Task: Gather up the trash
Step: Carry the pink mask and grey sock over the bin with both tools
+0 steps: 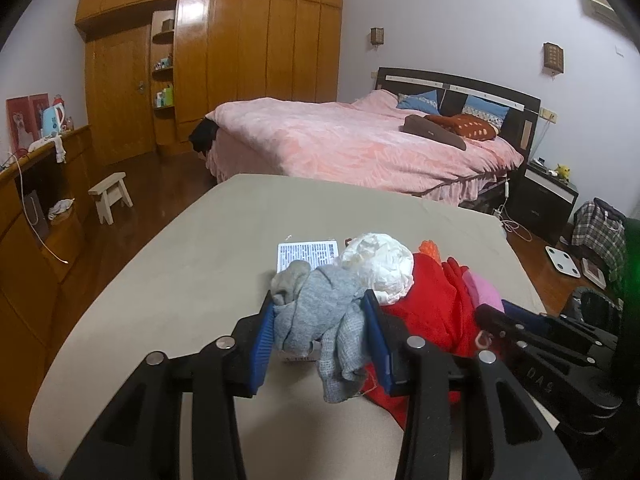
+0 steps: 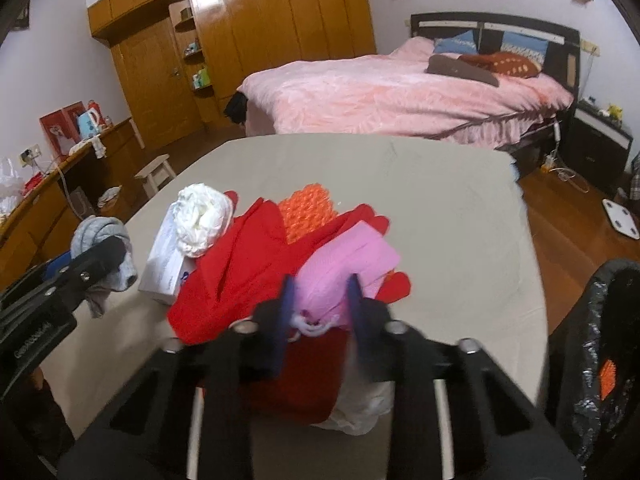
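My left gripper (image 1: 320, 312) is shut on a grey sock (image 1: 324, 320), lifted a little above the beige table (image 1: 200, 248); it also shows in the right wrist view (image 2: 100, 240). My right gripper (image 2: 320, 292) is shut on a pink cloth (image 2: 344, 272) that lies on a red garment (image 2: 248, 264). In the pile are a crumpled white wad (image 1: 380, 264) (image 2: 202, 216), an orange mesh piece (image 2: 306, 208) and a white printed box (image 1: 306, 254) (image 2: 162, 264).
A bin lined with a black bag (image 2: 600, 344) stands at the table's right edge. A pink bed (image 1: 344, 140) is behind the table. A wooden wardrobe (image 1: 248, 52), a small stool (image 1: 110, 196) and a desk (image 1: 36, 184) are at left.
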`<state>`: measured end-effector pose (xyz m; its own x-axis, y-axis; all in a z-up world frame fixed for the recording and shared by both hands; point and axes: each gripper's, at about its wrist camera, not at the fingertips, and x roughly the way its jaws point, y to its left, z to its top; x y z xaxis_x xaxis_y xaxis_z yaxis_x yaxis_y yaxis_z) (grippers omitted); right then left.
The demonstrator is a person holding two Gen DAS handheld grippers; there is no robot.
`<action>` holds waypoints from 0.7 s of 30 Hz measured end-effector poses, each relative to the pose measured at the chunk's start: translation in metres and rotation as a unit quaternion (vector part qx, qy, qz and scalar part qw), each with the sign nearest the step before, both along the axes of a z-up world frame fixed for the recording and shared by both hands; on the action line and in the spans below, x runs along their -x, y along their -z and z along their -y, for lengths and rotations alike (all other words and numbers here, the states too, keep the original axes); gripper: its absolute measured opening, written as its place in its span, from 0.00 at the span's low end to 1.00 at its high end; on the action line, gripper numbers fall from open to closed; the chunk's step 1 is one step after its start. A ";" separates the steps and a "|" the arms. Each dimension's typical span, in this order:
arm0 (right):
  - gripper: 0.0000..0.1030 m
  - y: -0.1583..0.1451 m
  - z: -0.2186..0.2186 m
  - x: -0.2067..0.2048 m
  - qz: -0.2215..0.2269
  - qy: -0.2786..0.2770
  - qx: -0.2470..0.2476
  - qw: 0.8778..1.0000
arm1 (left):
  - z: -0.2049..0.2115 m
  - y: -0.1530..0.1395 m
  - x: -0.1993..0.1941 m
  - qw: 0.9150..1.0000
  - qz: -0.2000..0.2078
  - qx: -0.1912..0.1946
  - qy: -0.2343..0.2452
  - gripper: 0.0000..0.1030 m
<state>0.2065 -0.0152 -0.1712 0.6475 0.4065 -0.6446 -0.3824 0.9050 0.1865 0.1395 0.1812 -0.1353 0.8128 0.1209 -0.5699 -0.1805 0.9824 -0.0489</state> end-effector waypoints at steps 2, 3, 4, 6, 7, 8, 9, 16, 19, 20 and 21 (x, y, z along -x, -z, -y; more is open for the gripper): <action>0.16 -0.002 0.001 0.003 0.005 -0.001 -0.002 1.000 | 0.001 0.000 0.000 1.000 0.000 -0.002 0.001 0.41; 0.15 -0.004 0.002 0.004 0.008 -0.001 -0.003 1.000 | 0.002 0.000 0.000 1.000 0.000 -0.003 0.002 0.41; 0.15 -0.007 0.004 0.006 0.011 0.001 -0.005 1.000 | 0.002 -0.001 0.002 1.000 0.000 -0.003 0.002 0.41; 0.15 -0.010 0.007 0.008 0.016 0.004 -0.011 1.000 | 0.004 -0.002 0.002 1.000 0.001 -0.004 0.005 0.41; 0.15 -0.012 0.010 0.008 0.017 0.005 -0.013 1.000 | 0.005 -0.002 0.003 1.000 0.001 -0.004 0.006 0.41; 0.15 -0.016 0.012 0.010 0.021 0.005 -0.015 1.000 | 0.006 -0.003 0.003 1.000 0.001 -0.004 0.007 0.41; 0.15 -0.018 0.014 0.011 0.023 0.005 -0.015 1.000 | 0.007 -0.004 0.004 1.000 0.002 -0.004 0.008 0.41; 0.18 -0.023 0.025 0.016 0.019 0.002 -0.022 1.000 | 0.018 -0.009 0.006 1.000 0.006 -0.006 0.021 0.41; 0.18 -0.017 0.026 0.016 0.009 0.002 -0.016 1.000 | 0.019 -0.009 0.005 1.000 0.005 -0.008 0.025 0.41; 0.18 -0.016 0.026 0.017 0.007 0.002 -0.016 1.000 | 0.020 -0.008 0.004 1.000 0.003 -0.008 0.027 0.41; 0.18 -0.015 0.027 0.017 0.003 0.002 -0.016 1.000 | 0.020 -0.007 0.005 1.000 0.003 -0.008 0.027 0.41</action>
<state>0.1895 -0.0417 -0.1563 0.6527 0.4246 -0.6274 -0.3800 0.9000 0.2137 0.1350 0.1614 -0.1282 0.8216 0.0868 -0.5634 -0.1275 0.9913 -0.0332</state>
